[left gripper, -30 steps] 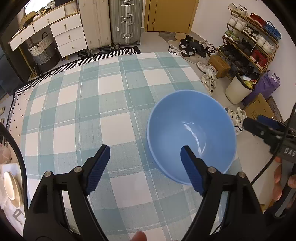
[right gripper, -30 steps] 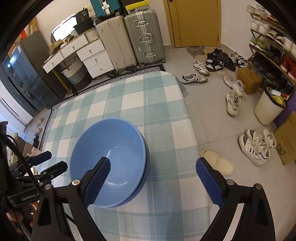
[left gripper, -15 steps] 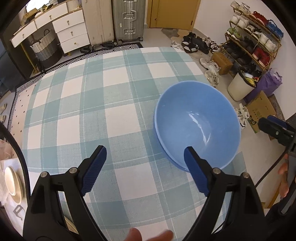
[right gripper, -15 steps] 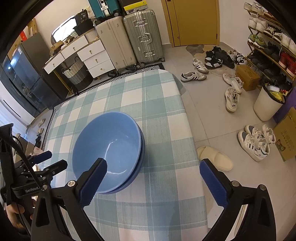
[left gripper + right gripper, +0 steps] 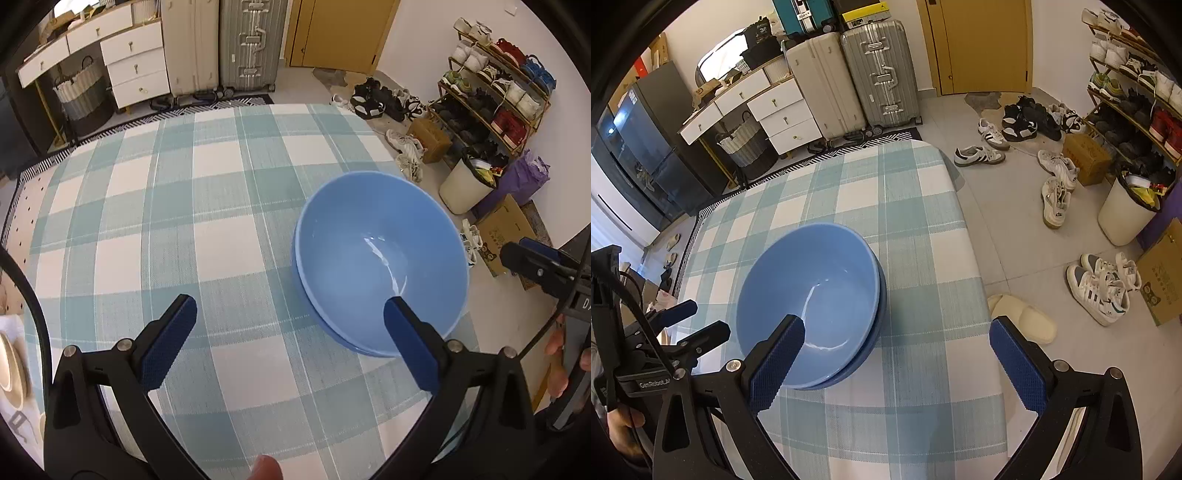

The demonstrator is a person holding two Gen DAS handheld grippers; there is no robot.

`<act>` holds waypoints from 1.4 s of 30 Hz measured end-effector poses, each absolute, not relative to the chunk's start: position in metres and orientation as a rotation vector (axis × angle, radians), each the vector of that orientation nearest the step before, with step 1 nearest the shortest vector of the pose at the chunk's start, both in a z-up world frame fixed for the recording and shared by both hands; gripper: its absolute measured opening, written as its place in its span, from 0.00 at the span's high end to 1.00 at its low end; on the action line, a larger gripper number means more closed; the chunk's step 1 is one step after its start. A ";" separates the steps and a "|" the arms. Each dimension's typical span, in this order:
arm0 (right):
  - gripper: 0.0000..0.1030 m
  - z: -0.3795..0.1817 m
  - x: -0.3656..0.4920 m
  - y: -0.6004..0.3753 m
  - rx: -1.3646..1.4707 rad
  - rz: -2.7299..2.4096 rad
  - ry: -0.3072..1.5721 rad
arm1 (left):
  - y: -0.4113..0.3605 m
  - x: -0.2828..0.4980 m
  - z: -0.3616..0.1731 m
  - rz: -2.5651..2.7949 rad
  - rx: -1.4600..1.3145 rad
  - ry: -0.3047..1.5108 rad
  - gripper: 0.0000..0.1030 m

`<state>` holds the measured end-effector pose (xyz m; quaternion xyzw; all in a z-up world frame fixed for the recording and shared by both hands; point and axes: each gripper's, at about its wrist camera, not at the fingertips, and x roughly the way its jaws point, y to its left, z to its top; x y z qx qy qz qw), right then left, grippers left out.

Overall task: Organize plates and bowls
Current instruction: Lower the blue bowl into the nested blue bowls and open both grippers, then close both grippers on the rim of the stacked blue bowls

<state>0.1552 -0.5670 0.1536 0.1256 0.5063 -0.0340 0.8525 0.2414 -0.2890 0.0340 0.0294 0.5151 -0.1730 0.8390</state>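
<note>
Two light blue bowls (image 5: 376,254) sit nested one inside the other on the checked tablecloth (image 5: 207,206), near the table's right edge. They also show in the right wrist view (image 5: 809,291). My left gripper (image 5: 290,341) is open and empty, above the cloth just in front of the bowls. My right gripper (image 5: 895,365) is open and empty, held above the table's near right part beside the bowls. Each gripper shows at the edge of the other's view.
A cream plate (image 5: 11,363) lies on a surface at the far left. Off the table's right edge the floor holds shoes, a slipper (image 5: 1023,321), a white bin (image 5: 1126,206), cardboard boxes and a shoe rack. Suitcases (image 5: 879,70) and white drawers stand beyond.
Both grippers have drawn back and up from the nested bowls, which stay where they were. Both remain open.
</note>
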 end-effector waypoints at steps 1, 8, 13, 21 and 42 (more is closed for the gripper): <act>0.01 0.153 0.156 -0.566 0.263 -0.071 1.068 | -0.290 0.242 0.034 -0.360 0.069 1.086 0.02; 0.01 0.148 0.164 -0.563 0.263 -0.062 1.076 | -0.294 0.243 0.030 -0.353 0.087 1.077 0.02; 0.01 0.147 0.166 -0.561 0.263 -0.060 1.069 | -0.295 0.242 0.029 -0.341 0.112 1.048 0.02; 0.01 0.136 0.172 -0.557 0.272 -0.048 1.077 | -0.301 0.245 0.026 -0.385 0.119 1.047 0.04; 0.07 0.082 0.207 -0.555 0.318 -0.017 1.153 | -0.327 0.283 -0.031 -0.366 0.081 1.176 0.42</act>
